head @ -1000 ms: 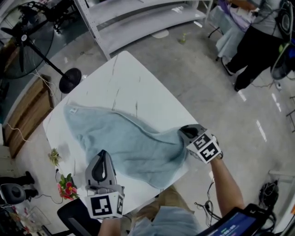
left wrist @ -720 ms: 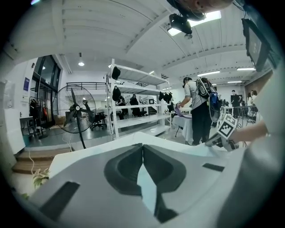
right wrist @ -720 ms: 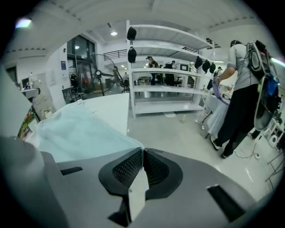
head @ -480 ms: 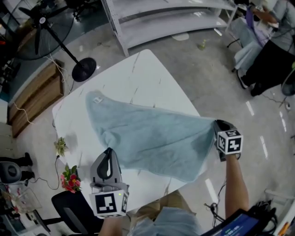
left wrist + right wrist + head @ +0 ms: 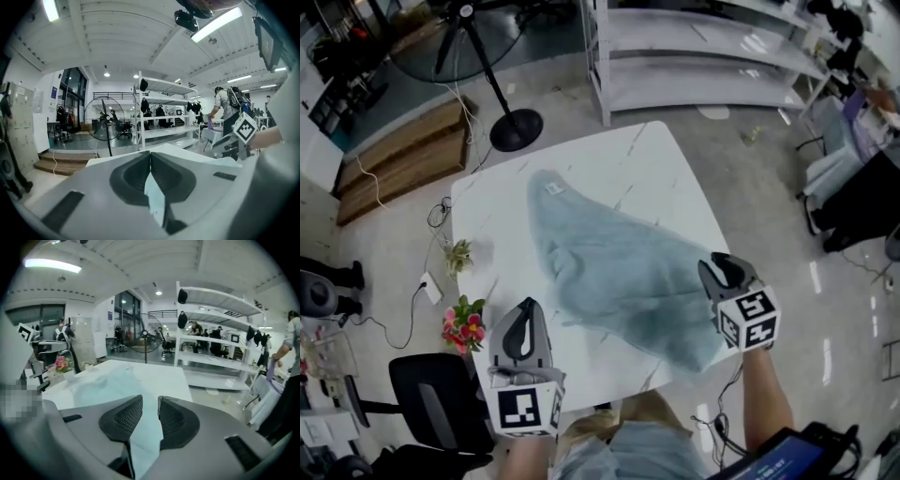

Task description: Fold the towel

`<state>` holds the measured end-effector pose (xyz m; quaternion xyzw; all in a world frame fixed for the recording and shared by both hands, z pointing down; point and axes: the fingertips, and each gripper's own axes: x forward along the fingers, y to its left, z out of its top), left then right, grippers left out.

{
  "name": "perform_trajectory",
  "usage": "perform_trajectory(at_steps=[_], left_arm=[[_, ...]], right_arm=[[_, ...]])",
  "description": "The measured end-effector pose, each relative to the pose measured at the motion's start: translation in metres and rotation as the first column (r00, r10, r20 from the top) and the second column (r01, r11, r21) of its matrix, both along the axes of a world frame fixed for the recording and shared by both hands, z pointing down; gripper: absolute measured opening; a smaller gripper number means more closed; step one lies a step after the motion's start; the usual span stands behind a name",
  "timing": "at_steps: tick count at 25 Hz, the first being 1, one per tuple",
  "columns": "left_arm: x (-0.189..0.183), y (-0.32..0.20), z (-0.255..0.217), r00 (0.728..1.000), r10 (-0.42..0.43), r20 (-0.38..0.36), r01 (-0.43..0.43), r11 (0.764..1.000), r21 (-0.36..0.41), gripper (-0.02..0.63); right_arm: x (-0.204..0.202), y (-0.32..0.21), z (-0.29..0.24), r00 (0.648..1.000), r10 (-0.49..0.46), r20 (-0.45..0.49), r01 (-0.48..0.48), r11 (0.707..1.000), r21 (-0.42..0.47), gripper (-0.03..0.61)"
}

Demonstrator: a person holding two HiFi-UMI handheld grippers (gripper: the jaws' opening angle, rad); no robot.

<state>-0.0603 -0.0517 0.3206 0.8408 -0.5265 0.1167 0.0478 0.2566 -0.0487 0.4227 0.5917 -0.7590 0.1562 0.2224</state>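
The towel (image 5: 619, 272), pale blue, lies loosely spread and wrinkled on the white tabletop (image 5: 609, 164). It runs slantwise from the far left part, where a small label (image 5: 551, 188) shows on it, down to the near right corner, where its end hangs over the edge. The cloth is narrow at the far end and broad near the person.

The right gripper (image 5: 719, 269) is at the near right corner, just off the tabletop's right edge. Its jaws have just been opening. In the right gripper view they stand apart, and a strip of the towel (image 5: 140, 437) runs loosely through the gap between the pads (image 5: 123, 420).

The left gripper (image 5: 524, 311) is over the near left part of the tabletop, at the towel's near left edge. Its jaws are pressed together at the tips, with a sliver of pale cloth (image 5: 154, 197) pinched between them.

Off the left edge, on the floor, are a bunch of red and pink flowers (image 5: 464, 328) and a black office chair (image 5: 431, 412). Beyond the far edge stand a black pedestal fan (image 5: 492, 66) and a white shelf rack (image 5: 703, 56).
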Motion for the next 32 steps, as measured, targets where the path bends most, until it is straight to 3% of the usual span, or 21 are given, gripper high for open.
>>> perform_trajectory(at_steps=[3,7,11,17,20,23,27,29,32], left_arm=[[-0.011,0.01,-0.002,1.0,-0.018,-0.003,0.018,1.0,0.011,0.009],[-0.016,0.023,0.001,1.0,-0.002,0.003,0.002,1.0,0.004,0.009],[-0.015,0.031,0.007,1.0,0.024,0.009,-0.024,1.0,0.002,0.008],[-0.013,0.036,0.014,0.999,0.043,-0.007,-0.043,0.999,-0.004,0.009],[-0.015,0.036,0.01,0.999,0.025,-0.028,-0.026,1.0,-0.008,0.009],[-0.023,0.036,0.002,0.998,0.002,-0.058,-0.001,1.0,0.005,0.009],[-0.039,0.037,-0.008,0.995,-0.056,-0.083,0.057,0.998,0.013,0.009],[-0.051,0.036,-0.011,0.991,-0.096,-0.093,0.098,0.995,0.016,0.009],[-0.07,0.037,-0.008,0.983,-0.158,-0.098,0.16,0.987,0.012,0.009]], right_arm=[[-0.046,0.034,0.025,0.995,-0.091,0.042,0.094,0.993,-0.065,0.104],[-0.074,0.088,0.087,0.989,-0.146,0.035,0.15,0.968,-0.199,0.097],[-0.064,0.116,0.116,0.983,-0.176,-0.044,0.158,0.949,-0.273,0.067],[-0.026,0.142,0.118,0.982,-0.18,-0.06,0.146,0.92,-0.364,0.076],[-0.033,0.124,0.088,0.973,-0.215,-0.086,0.176,0.928,-0.329,0.108],[-0.084,0.077,0.036,0.954,-0.29,-0.07,0.27,0.94,-0.211,0.132],[-0.2,0.016,-0.008,0.894,-0.445,-0.041,0.442,0.894,-0.075,0.158],[-0.254,-0.006,0.0,0.862,-0.503,-0.06,0.5,0.864,-0.064,0.169],[-0.299,-0.029,0.044,0.834,-0.537,-0.122,0.522,0.842,-0.139,0.178]])
